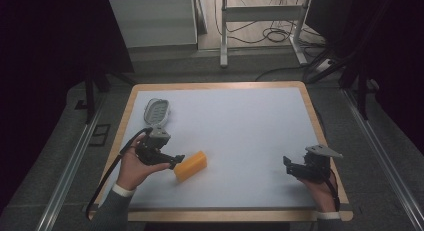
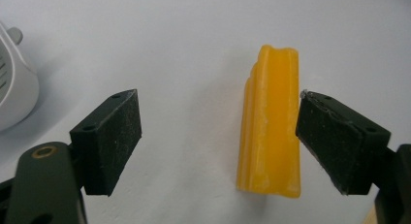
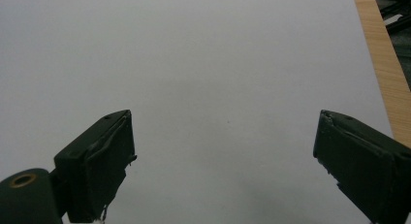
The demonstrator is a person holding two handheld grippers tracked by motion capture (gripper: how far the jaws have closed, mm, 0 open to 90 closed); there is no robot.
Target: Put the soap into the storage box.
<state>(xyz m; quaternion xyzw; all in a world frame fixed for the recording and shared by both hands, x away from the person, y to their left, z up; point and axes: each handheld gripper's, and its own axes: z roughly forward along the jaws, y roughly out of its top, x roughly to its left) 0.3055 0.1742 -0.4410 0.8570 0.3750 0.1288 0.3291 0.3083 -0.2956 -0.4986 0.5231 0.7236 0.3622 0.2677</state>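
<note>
A yellow-orange block (image 1: 190, 166) lies on the white table sheet, left of centre near the front. In the left gripper view the same block (image 2: 270, 122) lies lengthwise between the open jaws, close against the right pad (image 2: 339, 141) and well apart from the left one. My left gripper (image 1: 176, 162) is open with its tips at the block's left end. My right gripper (image 1: 287, 165) hovers open over bare sheet near the front right; in the right gripper view the right gripper (image 3: 223, 161) has nothing between its jaws.
A pale grey ribbed appliance-like object (image 1: 156, 111) lies at the back left of the sheet, its rounded edge (image 2: 14, 93) at the left of the left gripper view. The wooden table edge (image 3: 383, 54) runs along the right. Cables and a desk frame lie beyond the table.
</note>
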